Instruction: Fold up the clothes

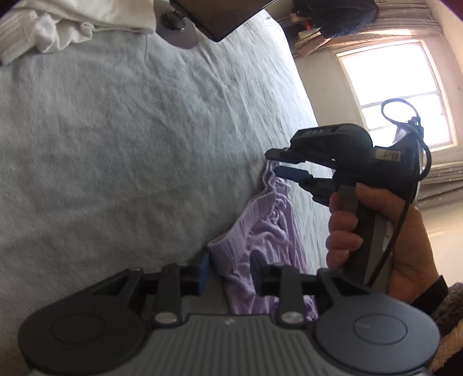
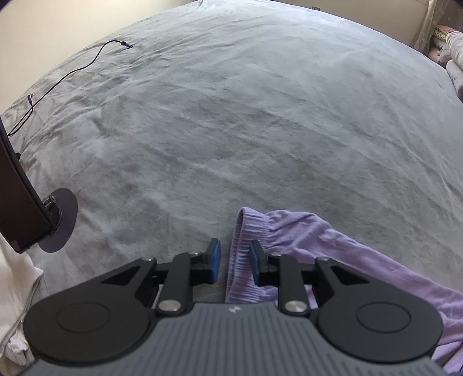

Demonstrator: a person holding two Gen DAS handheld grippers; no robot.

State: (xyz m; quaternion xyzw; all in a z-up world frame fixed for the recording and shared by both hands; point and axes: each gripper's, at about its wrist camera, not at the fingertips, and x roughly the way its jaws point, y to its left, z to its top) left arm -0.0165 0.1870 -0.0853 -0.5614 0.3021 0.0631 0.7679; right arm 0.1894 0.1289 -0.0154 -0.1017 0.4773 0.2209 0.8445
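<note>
Lilac knit fabric, ribbed at the waistband, identifies the garment (image 1: 260, 231) lying crumpled on the grey bedspread (image 1: 115, 130) at its near right edge.

Left wrist view: the left gripper (image 1: 228, 270) stands partly open, its jaws straddling the waistband; the pads do not appear to press the cloth. Further right, a hand (image 1: 376, 231) holds the right gripper (image 1: 277, 163), whose jaws are narrowly parted over the garment's far corner; whether they pinch cloth cannot be told here. White laundry (image 1: 58, 26) lies at the far left, beside a dark stand on a round base (image 1: 179, 31).

Right wrist view: the right gripper (image 2: 234, 261) is partly open, with the ribbed band of the garment (image 2: 289, 231) between the pads (image 2: 215, 260); the left pad stands clear of it, so no firm grip is confirmed. A black cable (image 2: 72, 69) trails far left.

Assessment: the garment is light, soft and limp, and will sag and bunch when lifted. The thicker waistband offers the surest hold, taken at its two ends.
</note>
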